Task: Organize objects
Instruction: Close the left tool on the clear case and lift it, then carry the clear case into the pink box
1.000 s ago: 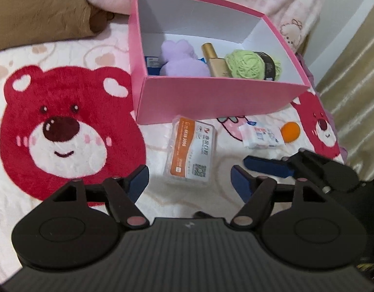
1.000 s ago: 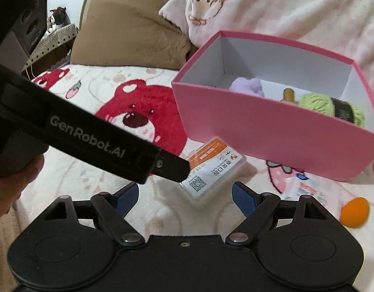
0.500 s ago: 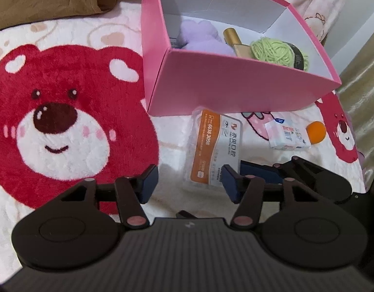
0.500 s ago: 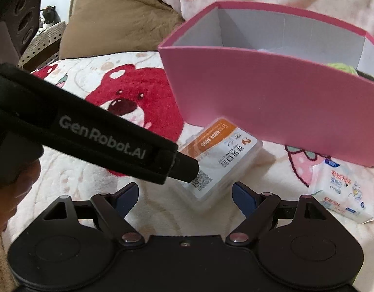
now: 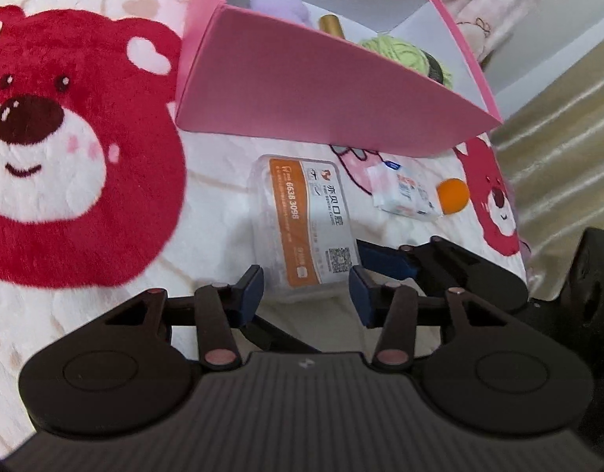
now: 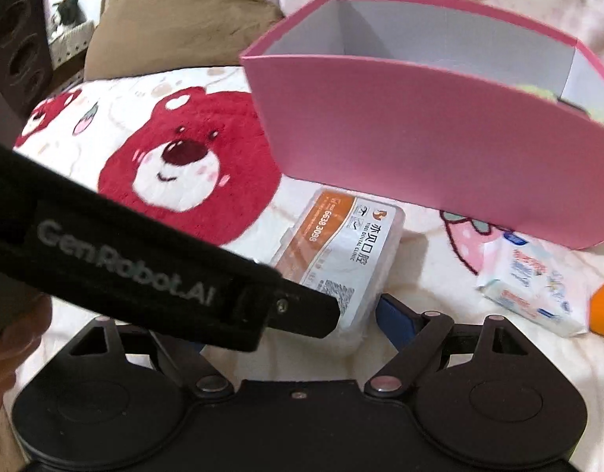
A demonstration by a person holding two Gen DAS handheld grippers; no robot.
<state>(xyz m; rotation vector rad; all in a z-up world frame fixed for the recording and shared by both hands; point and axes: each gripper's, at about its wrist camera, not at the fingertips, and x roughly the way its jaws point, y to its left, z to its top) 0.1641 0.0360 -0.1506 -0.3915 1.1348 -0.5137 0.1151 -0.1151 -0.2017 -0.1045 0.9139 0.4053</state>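
Observation:
A clear plastic case [image 5: 305, 228] with an orange and white label lies on the blanket just in front of the pink box [image 5: 321, 90]. My left gripper [image 5: 305, 283] is low over the case's near end, its jaws closing. The blue fingertips [image 5: 250, 281] stand right at the case's two long sides, and I see no squeeze. In the right wrist view the case [image 6: 353, 244] is partly covered by the left gripper's black finger. My right gripper [image 6: 298, 326] is open wide just behind the case, holding nothing; its left finger is hidden.
The box holds a purple plush [image 5: 278, 2], a gold tube [image 5: 331, 25] and green yarn [image 5: 396, 49]. A tissue pack [image 5: 404, 192] and an orange ball [image 5: 453, 196] lie right of the case. The red bear blanket [image 5: 65, 157] spreads left. A brown pillow [image 6: 176, 23] lies behind.
Both grippers have sunk toward the case. The left jaws have narrowed from wide open to the case's sides. The right jaws have kept their width.

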